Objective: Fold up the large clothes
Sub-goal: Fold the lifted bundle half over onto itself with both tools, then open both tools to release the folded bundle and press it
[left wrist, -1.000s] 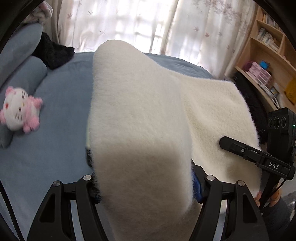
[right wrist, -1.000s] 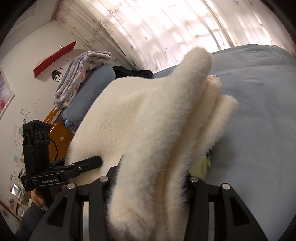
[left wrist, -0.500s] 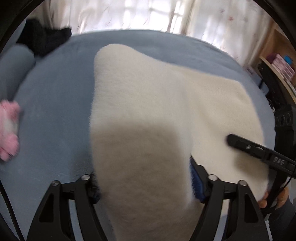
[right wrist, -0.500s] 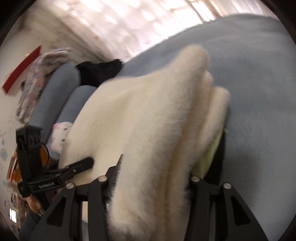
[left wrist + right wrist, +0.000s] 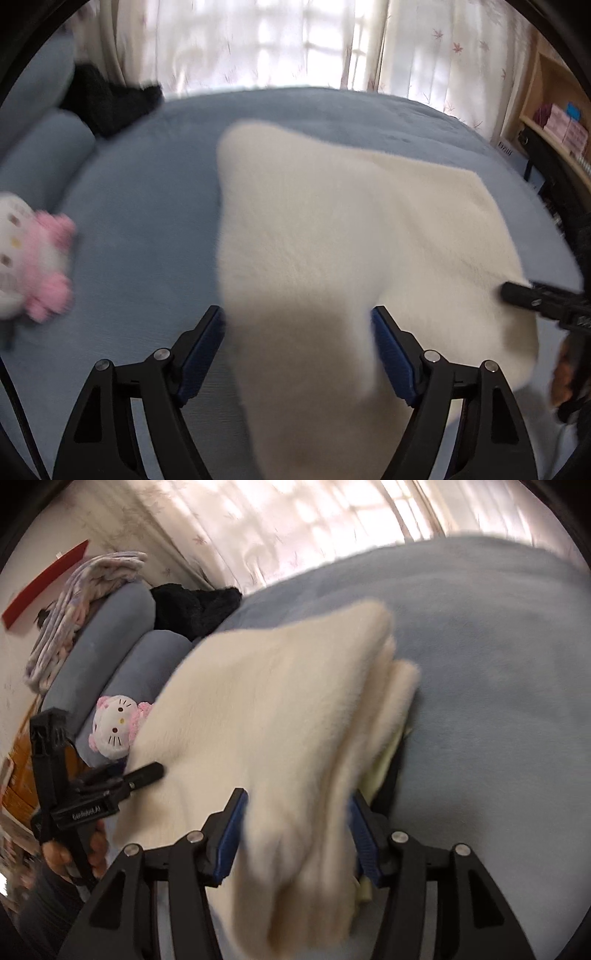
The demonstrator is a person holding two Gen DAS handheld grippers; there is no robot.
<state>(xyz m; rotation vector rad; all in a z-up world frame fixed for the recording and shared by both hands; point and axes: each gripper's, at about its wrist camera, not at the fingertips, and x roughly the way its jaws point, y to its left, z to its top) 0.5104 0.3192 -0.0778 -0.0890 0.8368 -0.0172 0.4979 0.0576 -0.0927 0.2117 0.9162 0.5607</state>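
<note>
Loosely, fleece point(image 5: 332, 229) between parted fingers point(image 5: 201, 350).

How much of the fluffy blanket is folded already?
Done: the cream blanket already lies doubled in layers on the blue bed. In hand: the left claw and right claw look open around its near edge. Left: probably another fold and smoothing.

The fleece garment point(image 5: 332, 240) is plain cream, with a pale yellow-green layer point(image 5: 384, 768) at its edge. The bed cover point(image 5: 147, 206) and bolster pillows point(image 5: 122, 638) are dusty blue. The plush cat toy point(image 5: 112, 727) is white and pink. A fuzzy black item point(image 5: 195, 605) lies beside a lilac-flowered blanket point(image 5: 74, 590). Sheer curtains point(image 5: 443, 48) carry small pinkish leaf prints. Each black tool point(image 5: 297, 332) has blue pads point(image 5: 229, 834).
</note>
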